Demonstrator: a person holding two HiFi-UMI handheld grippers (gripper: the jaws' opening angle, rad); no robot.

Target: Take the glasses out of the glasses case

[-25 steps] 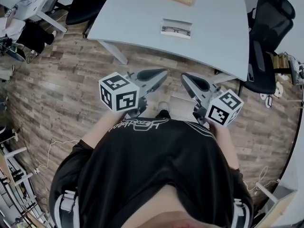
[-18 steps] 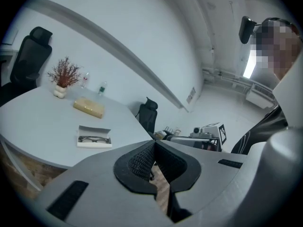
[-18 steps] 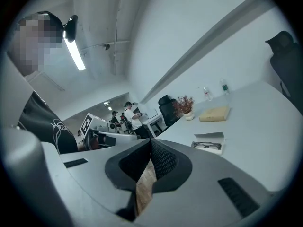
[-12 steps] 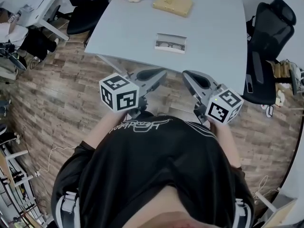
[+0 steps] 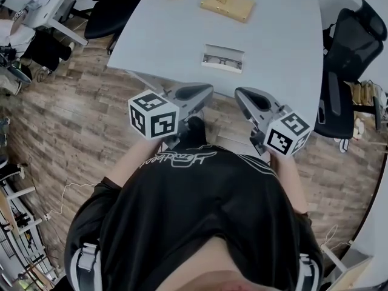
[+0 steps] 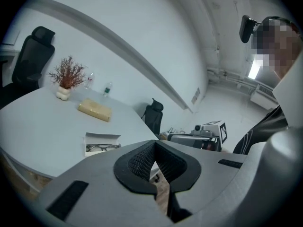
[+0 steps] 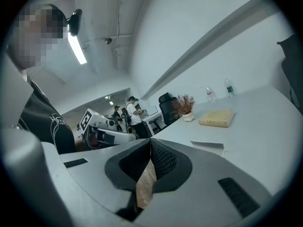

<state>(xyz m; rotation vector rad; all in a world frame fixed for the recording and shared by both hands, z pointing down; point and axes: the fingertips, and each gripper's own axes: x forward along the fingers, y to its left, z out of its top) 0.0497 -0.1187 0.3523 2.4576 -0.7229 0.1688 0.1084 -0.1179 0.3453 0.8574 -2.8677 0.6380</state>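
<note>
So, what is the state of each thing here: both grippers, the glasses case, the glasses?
Left gripper: shut, empty, short of the table.
Right gripper: shut, empty.
Glasses case: open, lying on the table.
Glasses: inside the case, not yet taken out.

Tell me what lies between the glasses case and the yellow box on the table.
Nothing; the head view shows only bare table between the glasses case and the yellow box.

Table [image 5: 273,35] and glasses case [image 5: 223,59] nearer.
</note>
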